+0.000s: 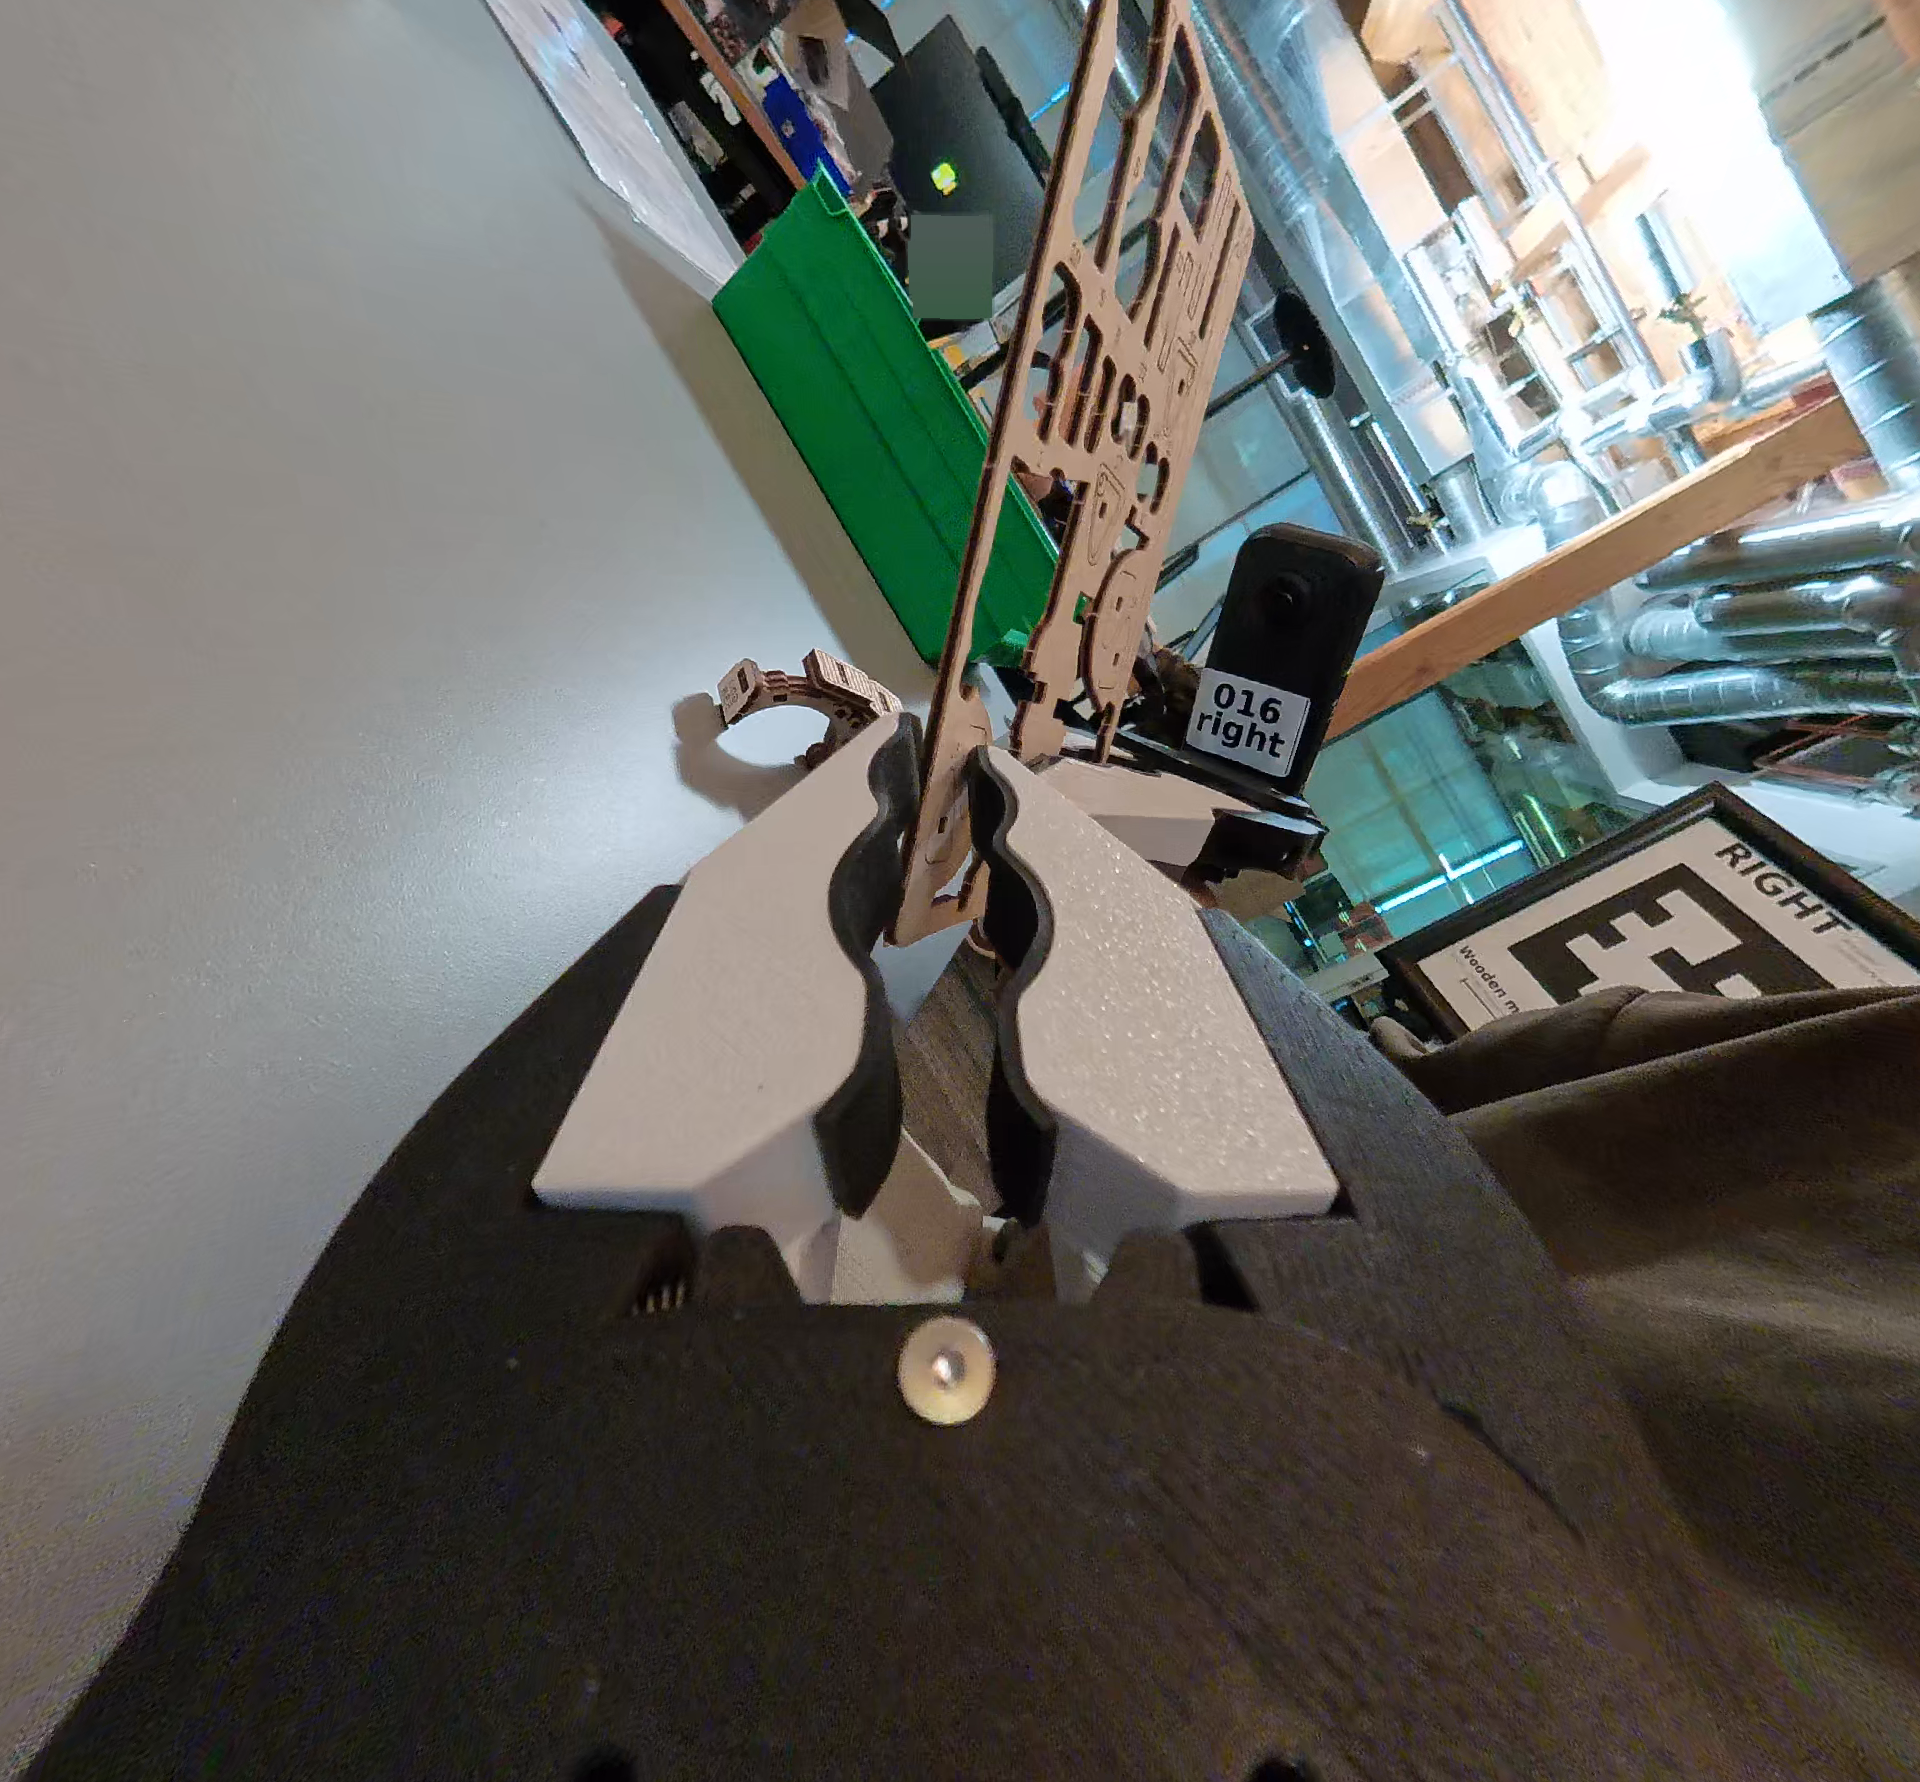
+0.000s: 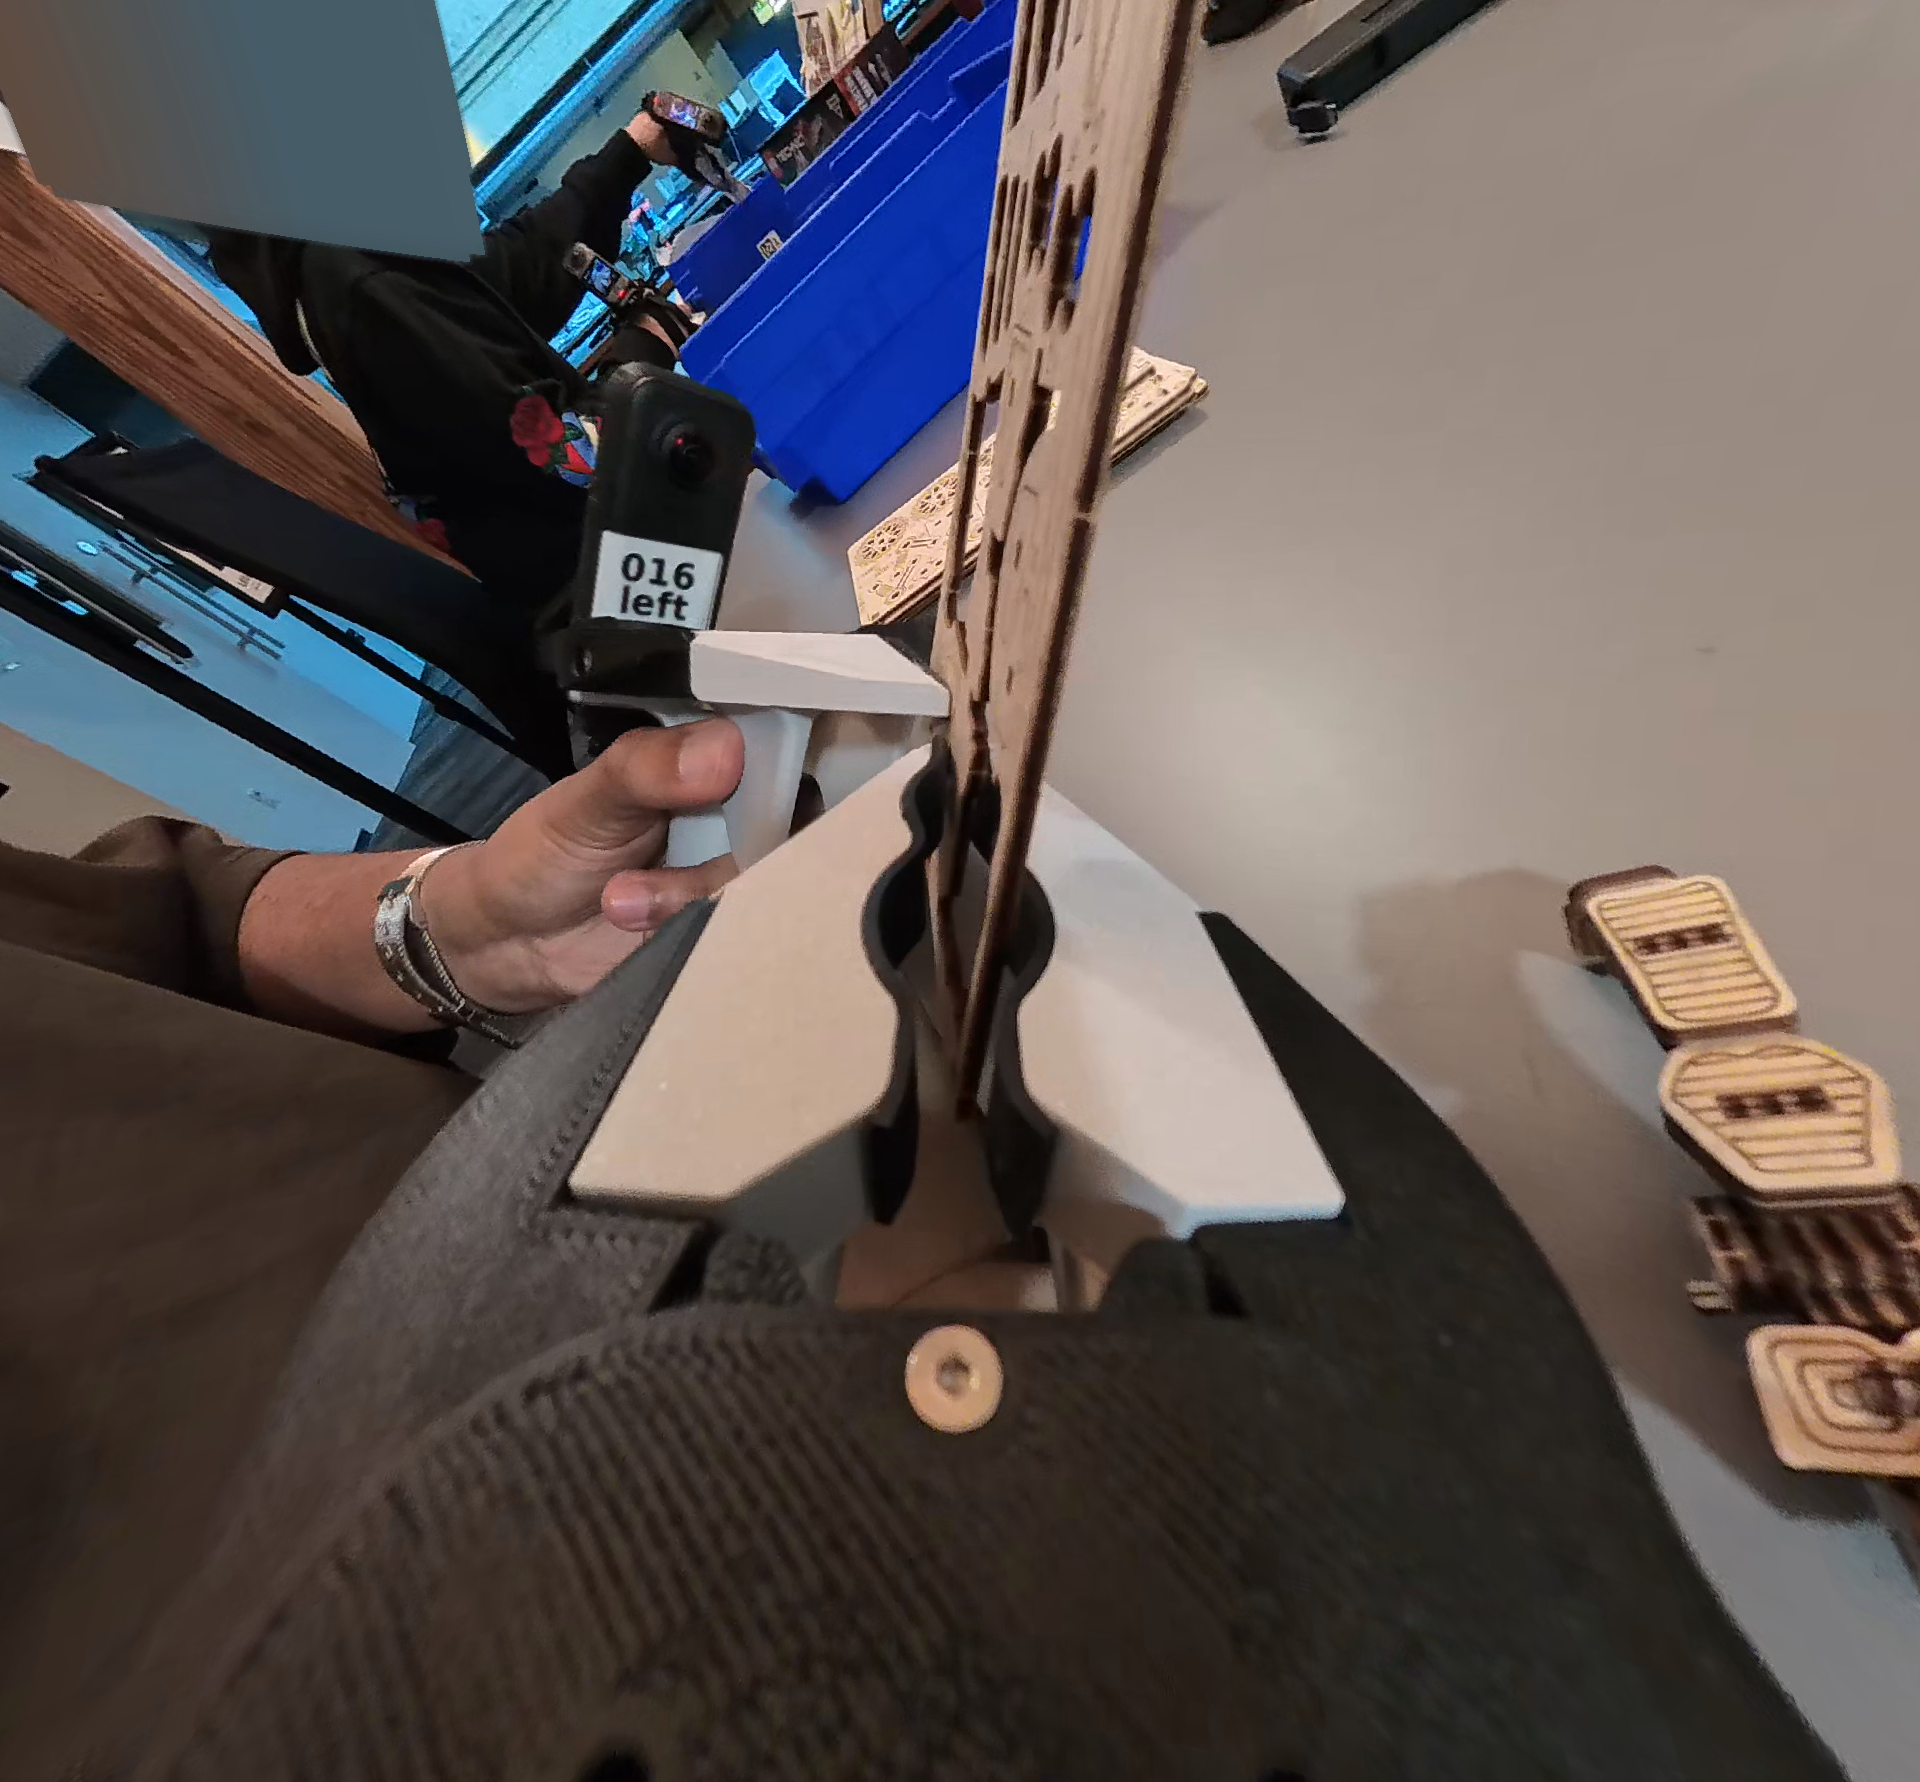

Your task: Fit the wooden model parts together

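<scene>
Bright daylight, blown-out glare upper right, fisheye-bent edges, soft shadows

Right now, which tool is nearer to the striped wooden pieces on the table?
Right. The pieces lie beside the right tool, on its right; the left tool is across the wooden sheet.

We see that each gripper has pale grey fingers [image 1: 748, 984] lined with wavy black pads [image 1: 868, 911], set in a ribbed black body fixed by one silver screw [image 2: 953, 1384]. A black camera [image 2: 670, 475] with a white sticker rides the left gripper [image 2: 831, 683]. The hand [image 2: 561, 891] wears a metal bracelet [image 2: 416, 943] and a dark brown sleeve [image 2: 135, 891]
</scene>
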Available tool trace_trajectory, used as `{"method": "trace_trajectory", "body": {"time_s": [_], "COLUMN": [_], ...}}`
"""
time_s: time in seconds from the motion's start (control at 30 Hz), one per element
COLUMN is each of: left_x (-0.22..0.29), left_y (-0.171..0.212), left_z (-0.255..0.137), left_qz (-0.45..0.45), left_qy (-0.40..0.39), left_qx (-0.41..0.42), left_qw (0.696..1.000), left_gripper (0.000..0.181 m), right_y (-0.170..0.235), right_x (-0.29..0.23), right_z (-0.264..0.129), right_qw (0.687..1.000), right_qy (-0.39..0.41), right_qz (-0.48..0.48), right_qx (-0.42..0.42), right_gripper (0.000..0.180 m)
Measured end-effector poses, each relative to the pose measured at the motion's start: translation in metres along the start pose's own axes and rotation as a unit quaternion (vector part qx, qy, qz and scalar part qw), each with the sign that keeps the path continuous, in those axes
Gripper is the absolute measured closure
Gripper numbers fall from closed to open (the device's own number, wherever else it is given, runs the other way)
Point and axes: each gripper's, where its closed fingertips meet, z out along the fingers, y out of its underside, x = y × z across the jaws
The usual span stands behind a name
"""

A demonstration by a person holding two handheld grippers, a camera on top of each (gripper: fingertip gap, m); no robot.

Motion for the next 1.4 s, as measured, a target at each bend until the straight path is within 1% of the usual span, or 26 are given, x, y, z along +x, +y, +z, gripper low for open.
{"method": "trace_trajectory", "body": {"time_s": [0.17, 0.27, 0.4, 0.53, 0.6, 0.63, 0.67, 0.77, 0.83, 0.97, 1.07, 1.2, 1.3, 1.4], "left_x": [0.001, 0.004, 0.008, 0.011, 0.015, 0.017, 0.018, 0.017, 0.012, 0.006, 0.003, 0.002, 0.004, 0.009], "left_y": [0.001, -0.002, -0.003, -0.005, -0.011, -0.015, -0.018, -0.028, -0.032, -0.033, -0.033, -0.035, -0.033, -0.027], "left_z": [0.0, 0.0, 0.001, -0.004, -0.009, -0.012, -0.014, -0.02, -0.022, -0.023, -0.022, -0.021, -0.019, -0.014], "left_qz": [0.01, 0.005, 0.022, 0.015, 0.02, 0.023, 0.023, 0.018, 0.01, -0.016, -0.032, -0.045, -0.048, -0.058], "left_qy": [0.003, 0.025, 0.033, 0.051, 0.063, 0.071, 0.075, 0.087, 0.077, 0.081, 0.088, 0.098, 0.107, 0.12], "left_qx": [-0.008, -0.01, -0.016, -0.019, -0.013, -0.009, -0.008, 0.01, 0.021, 0.027, 0.026, 0.027, 0.02, 0.01], "left_qw": [1.0, 1.0, 0.999, 0.998, 0.998, 0.997, 0.997, 0.996, 0.997, 0.996, 0.995, 0.994, 0.993, 0.991], "left_gripper": [0.173, 0.173, 0.172, 0.176, 0.178, 0.179, 0.179, 0.181, 0.181, 0.181, 0.181, 0.181, 0.181, 0.181], "right_y": [0.0, -0.003, -0.009, -0.008, -0.007, -0.005, -0.003, 0.0, 0.004, 0.015, 0.018, 0.019, 0.015, 0.006], "right_x": [-0.001, -0.003, -0.005, -0.007, -0.007, -0.007, -0.007, -0.011, -0.014, -0.026, -0.027, -0.015, -0.009, -0.001], "right_z": [0.0, -0.002, -0.004, -0.002, 0.0, 0.002, 0.003, 0.001, -0.002, -0.011, -0.013, -0.012, -0.018, -0.025], "right_qw": [1.0, 1.0, 0.998, 0.998, 0.999, 0.999, 0.999, 0.999, 0.999, 0.995, 0.996, 0.996, 0.994, 0.995], "right_qy": [0.001, -0.007, -0.041, -0.041, -0.027, -0.02, -0.013, -0.006, -0.001, -0.02, -0.02, -0.016, -0.017, -0.002], "right_qz": [-0.013, -0.012, 0.034, 0.031, 0.023, 0.021, 0.022, 0.03, 0.043, 0.085, 0.08, 0.086, 0.101, 0.084], "right_qx": [-0.004, 0.001, 0.021, 0.028, 0.028, 0.025, 0.023, 0.024, 0.031, 0.041, 0.035, 0.027, 0.037, 0.052], "right_gripper": [0.177, 0.178, 0.178, 0.176, 0.166, 0.154, 0.147, 0.139, 0.138, 0.136, 0.136, 0.137, 0.137, 0.136]}}
